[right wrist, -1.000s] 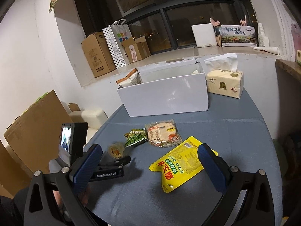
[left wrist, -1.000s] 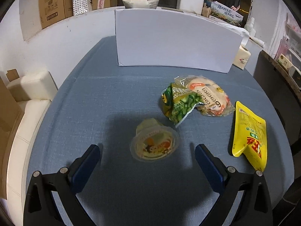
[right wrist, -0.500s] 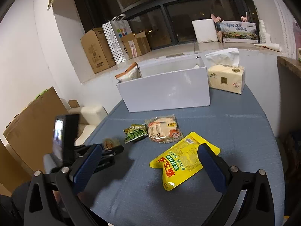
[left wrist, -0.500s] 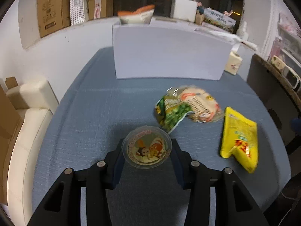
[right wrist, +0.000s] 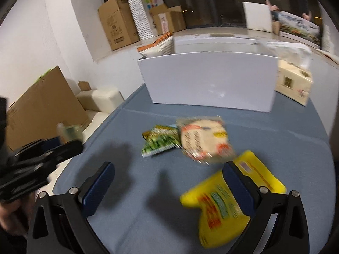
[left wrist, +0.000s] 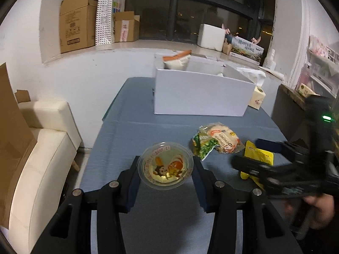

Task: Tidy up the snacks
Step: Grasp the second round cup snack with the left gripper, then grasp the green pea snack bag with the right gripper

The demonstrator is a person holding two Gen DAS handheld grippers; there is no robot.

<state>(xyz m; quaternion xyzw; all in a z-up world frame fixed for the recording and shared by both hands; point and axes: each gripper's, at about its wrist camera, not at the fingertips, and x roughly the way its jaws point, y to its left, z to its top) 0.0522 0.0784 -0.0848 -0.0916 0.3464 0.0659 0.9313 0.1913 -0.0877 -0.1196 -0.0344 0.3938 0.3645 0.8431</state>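
Observation:
My left gripper (left wrist: 166, 165) is shut on a clear jelly cup (left wrist: 165, 166) with a cartoon lid and holds it above the blue table (left wrist: 135, 131); the cup also shows blurred in the right wrist view (right wrist: 70, 132). My right gripper (right wrist: 168, 177) is open and empty, low over the table near a yellow pouch (right wrist: 222, 201). A green snack bag (right wrist: 160, 142) and a clear bread pack (right wrist: 204, 140) lie past it. The white box (right wrist: 211, 82) stands at the far side and holds an orange-topped bag (right wrist: 156, 46).
A tissue box (right wrist: 294, 84) stands right of the white box. A cream sofa (left wrist: 40, 158) sits left of the table. Cardboard boxes (left wrist: 76, 21) and a dotted bag stand on the window ledge. A dark shelf (left wrist: 296, 99) is at the right.
My left gripper closed on the jelly cup and lifted it off the table. My right gripper moved down and forward toward the yellow pouch, still open.

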